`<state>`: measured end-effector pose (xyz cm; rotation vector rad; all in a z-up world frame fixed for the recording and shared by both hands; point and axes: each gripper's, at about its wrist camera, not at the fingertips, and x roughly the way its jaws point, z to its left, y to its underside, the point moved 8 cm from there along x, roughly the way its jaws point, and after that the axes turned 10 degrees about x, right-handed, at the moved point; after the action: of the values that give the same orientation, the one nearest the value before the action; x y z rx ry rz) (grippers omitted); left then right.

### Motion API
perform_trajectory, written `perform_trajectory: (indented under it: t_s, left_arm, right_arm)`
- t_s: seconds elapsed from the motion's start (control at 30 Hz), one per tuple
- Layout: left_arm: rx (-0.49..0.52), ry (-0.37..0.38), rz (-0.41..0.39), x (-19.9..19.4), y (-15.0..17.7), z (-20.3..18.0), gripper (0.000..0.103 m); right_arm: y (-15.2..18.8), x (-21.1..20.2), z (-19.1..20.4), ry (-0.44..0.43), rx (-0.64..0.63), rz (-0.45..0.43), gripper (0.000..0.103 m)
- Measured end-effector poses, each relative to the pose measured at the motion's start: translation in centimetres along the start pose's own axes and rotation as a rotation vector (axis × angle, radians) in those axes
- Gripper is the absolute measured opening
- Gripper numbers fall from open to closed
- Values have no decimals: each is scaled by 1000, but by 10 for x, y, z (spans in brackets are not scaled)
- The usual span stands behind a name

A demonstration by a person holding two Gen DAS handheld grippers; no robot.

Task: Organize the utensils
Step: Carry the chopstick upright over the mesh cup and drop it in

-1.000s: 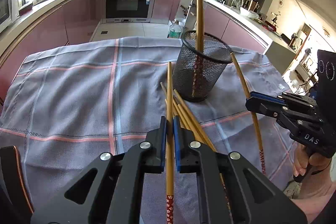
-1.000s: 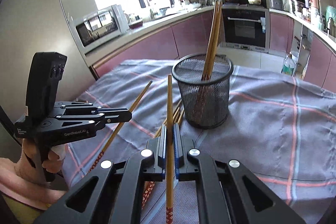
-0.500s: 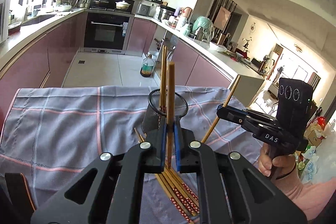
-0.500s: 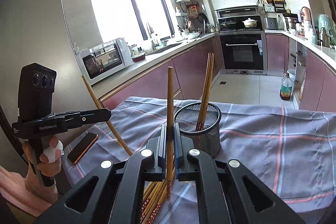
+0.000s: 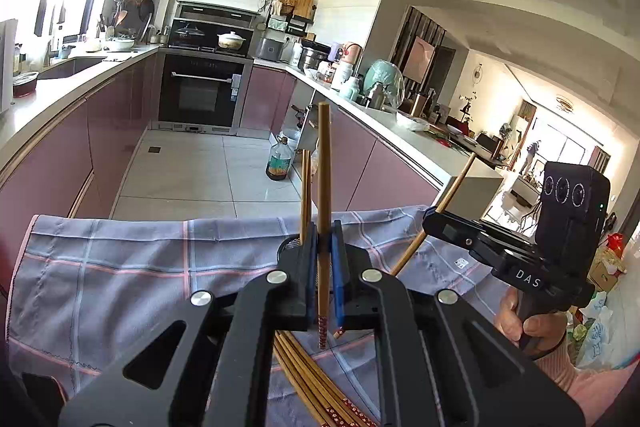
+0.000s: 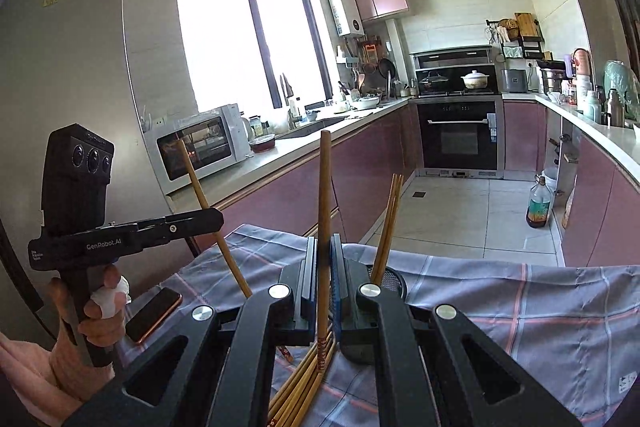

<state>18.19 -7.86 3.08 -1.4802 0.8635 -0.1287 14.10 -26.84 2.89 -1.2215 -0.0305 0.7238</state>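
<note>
My left gripper (image 5: 323,231) is shut on one upright wooden chopstick (image 5: 323,171), lifted above the cloth. My right gripper (image 6: 323,247) is likewise shut on an upright chopstick (image 6: 324,187). Each gripper shows in the other's view: the right gripper (image 5: 429,222) with its slanted chopstick (image 5: 454,193), the left gripper (image 6: 216,217) with its chopstick (image 6: 198,183). The black mesh cup (image 6: 394,277) stands just behind the fingers, mostly hidden, with two chopsticks (image 6: 390,219) in it. Several loose chopsticks (image 5: 304,379) lie on the cloth below.
A grey checked cloth (image 6: 520,307) covers the table. A dark phone (image 6: 154,315) lies near its left edge, by the hand holding the left gripper. Kitchen counters, an oven and a tiled floor with a bottle (image 5: 278,165) lie beyond the table.
Both grippers have risen and tipped up with their chopsticks. The mesh cup has dropped low in both views and is now mostly hidden behind the fingers.
</note>
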Motion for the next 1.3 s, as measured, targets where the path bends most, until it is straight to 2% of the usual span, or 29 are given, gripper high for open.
perform_trajectory:
  t_s: [0.43, 0.63, 0.93, 1.3]
  left_arm:
    - [61, -49, -64, 7, -53, -3, 7]
    - [87, -68, -55, 21, -62, -7, 7]
    - [113, -85, -4, 52, -58, -11, 7]
    - [117, -76, 101, 89, -33, -5, 7]
  right_arm:
    - [-45, -7, -1, 16, -26, -106, 5]
    - [-55, 2, -5, 44, -39, -127, 5]
    - [-47, 28, -23, 84, -21, -86, 5]
    - [-28, 50, -35, 109, -3, 15, 5]
